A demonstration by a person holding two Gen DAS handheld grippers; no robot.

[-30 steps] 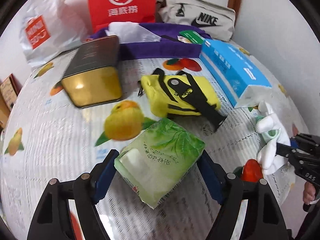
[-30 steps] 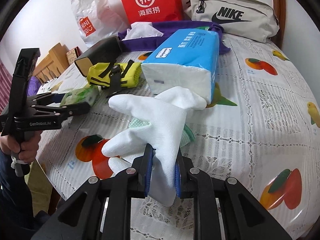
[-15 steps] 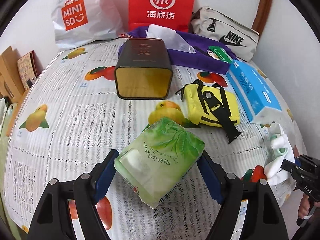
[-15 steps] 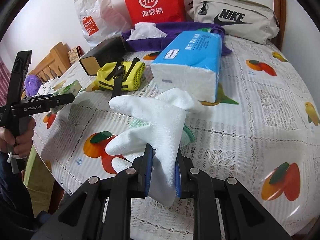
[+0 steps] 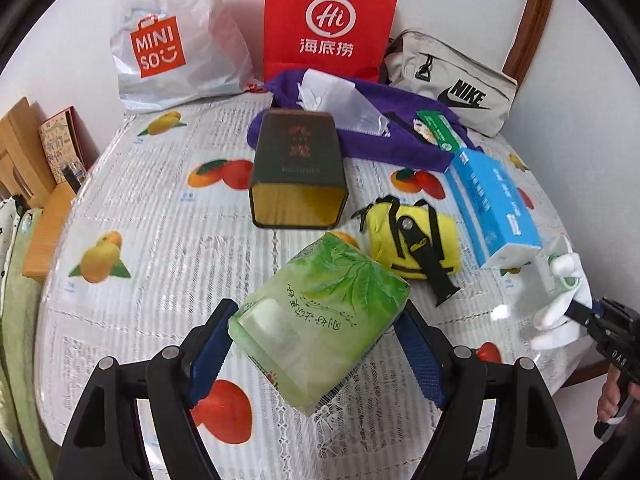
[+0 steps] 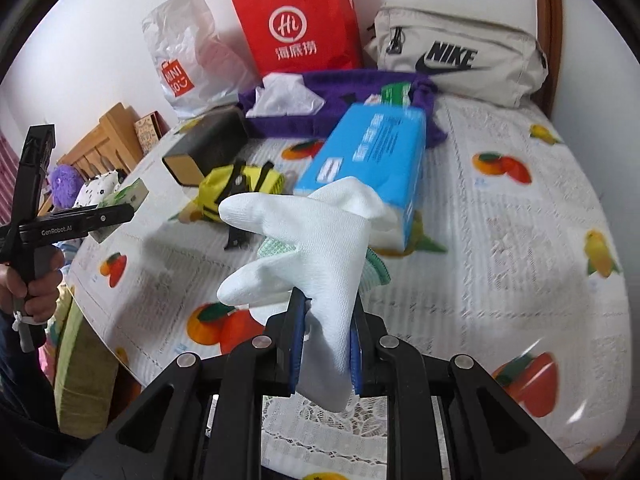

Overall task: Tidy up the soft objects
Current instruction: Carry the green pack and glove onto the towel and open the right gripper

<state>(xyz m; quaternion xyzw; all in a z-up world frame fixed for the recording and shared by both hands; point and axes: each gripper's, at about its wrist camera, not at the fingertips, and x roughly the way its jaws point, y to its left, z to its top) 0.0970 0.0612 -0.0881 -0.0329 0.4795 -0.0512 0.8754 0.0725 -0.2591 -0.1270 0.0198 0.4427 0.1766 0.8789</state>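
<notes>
The left gripper (image 5: 316, 344), its jaws spread wide, clamps a green tissue pack (image 5: 320, 320) printed with leaves and a line of Chinese writing too small to read, held in the lower middle of the left wrist view above the worktop (image 5: 160, 280), which wears a lace-pattern cloth with fruit prints. The right gripper (image 6: 324, 344), nearly closed, pinches a white glove (image 6: 316, 252) by its cuff, low in the middle of the right wrist view; the glove's fingers splay toward the upper left and a bit of pale green fabric shows behind it. At the back of the worktop stand a white plastic bag (image 5: 172, 40) marked "MINISO" on an orange panel, a red paper bag (image 5: 330, 20) with a round "Hi" logo above Chinese characters, and a beige waist bag (image 5: 452, 84) lettered "NIKE". In front of them lies a purple cloth (image 5: 392, 136), with a dark tin (image 5: 298, 172) bearing gold characters, a yellow pouch (image 5: 416, 240) with black straps, and a blue tissue pack (image 5: 494, 204) whose print is unreadable. In the right wrist view the left gripper's body at the left edge reads "GenRobot.AI", with a hand (image 6: 34, 288) round its handle.
</notes>
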